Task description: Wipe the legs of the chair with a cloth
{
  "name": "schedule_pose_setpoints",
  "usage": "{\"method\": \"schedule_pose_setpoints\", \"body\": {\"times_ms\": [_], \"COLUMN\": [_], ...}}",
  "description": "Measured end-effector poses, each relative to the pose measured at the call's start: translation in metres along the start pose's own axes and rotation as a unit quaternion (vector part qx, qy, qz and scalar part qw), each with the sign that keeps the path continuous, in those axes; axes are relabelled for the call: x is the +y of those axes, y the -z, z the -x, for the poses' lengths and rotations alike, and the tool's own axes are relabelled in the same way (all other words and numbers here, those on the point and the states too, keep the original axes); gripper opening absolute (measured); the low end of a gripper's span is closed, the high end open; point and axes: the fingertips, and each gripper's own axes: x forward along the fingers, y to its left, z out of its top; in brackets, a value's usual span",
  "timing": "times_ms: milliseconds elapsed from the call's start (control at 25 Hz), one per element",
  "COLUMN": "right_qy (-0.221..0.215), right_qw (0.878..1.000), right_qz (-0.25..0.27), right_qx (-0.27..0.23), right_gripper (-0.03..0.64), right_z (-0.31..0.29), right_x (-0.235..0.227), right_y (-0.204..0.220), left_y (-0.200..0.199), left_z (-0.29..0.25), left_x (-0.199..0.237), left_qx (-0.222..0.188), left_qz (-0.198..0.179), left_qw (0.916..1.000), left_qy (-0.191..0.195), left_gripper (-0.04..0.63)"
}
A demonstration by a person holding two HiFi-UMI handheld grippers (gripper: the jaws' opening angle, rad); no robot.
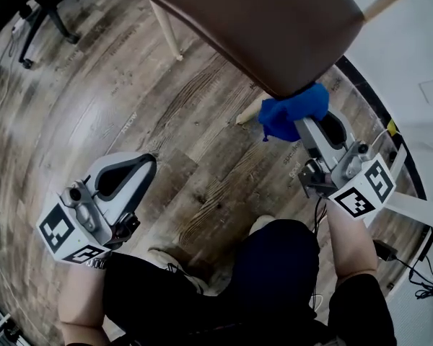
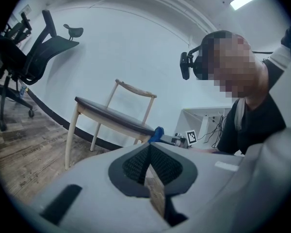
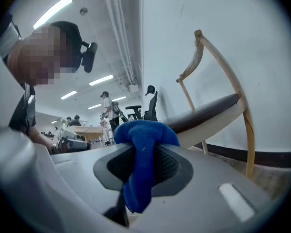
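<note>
The chair has a brown seat (image 1: pixel 274 27) and pale wooden legs. One leg (image 1: pixel 247 111) comes down to the floor just left of the blue cloth (image 1: pixel 294 112). My right gripper (image 1: pixel 312 125) is shut on that cloth, which bunches out past the jaws right under the seat's front edge. In the right gripper view the cloth (image 3: pixel 141 144) hangs between the shut jaws, with the seat (image 3: pixel 208 111) and a leg (image 3: pixel 249 135) behind. My left gripper (image 1: pixel 146 163) is shut and empty, low over the floor, well left of the chair. In the left gripper view the whole chair (image 2: pixel 111 114) stands ahead.
A black office chair (image 1: pixel 47 6) stands at the far left on the wood floor. A dark baseboard (image 1: pixel 379 99) and white wall run along the right, with cables (image 1: pixel 418 269) near them. The person's knees and a shoe (image 1: pixel 261 224) are below the grippers.
</note>
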Motion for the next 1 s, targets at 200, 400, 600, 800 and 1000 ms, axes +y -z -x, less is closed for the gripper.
{"method": "schedule_pose_setpoints", "body": {"times_ms": [200,400,600,800,1000], "right_qy": [0.005,0.028,0.043,0.05,0.043], "right_qw": [0.999,0.999,0.996,0.992,0.99], "right_qz": [-0.002,-0.029,-0.059,-0.089,-0.105], "right_qx": [-0.047,-0.009,0.046,0.072,0.089], "right_gripper": [0.087,0.087,0.087,0.087,0.087], "right_z": [0.016,0.034,0.042,0.047,0.039], "right_x": [0.017,0.046,0.089,0.132,0.176], "right_y": [-0.048,-0.089,-0.137,-0.199,-0.275], "left_y": [-0.011,-0.027,-0.056,-0.1,-0.194], "left_z": [0.007,0.013,0.046,0.09,0.117], "left_x": [0.002,-0.019,-0.058,-0.094,-0.129], "left_qx": [-0.019,-0.03,-0.018,0.035,0.043], "left_qz": [-0.001,0.042,0.079,0.089,0.084], "left_qw": [0.9996,0.9964,0.9907,0.9828,0.9794], "left_qy": [-0.019,-0.067,-0.11,-0.158,-0.178], "left_gripper": [0.005,0.005,0.005,0.005,0.005]}}
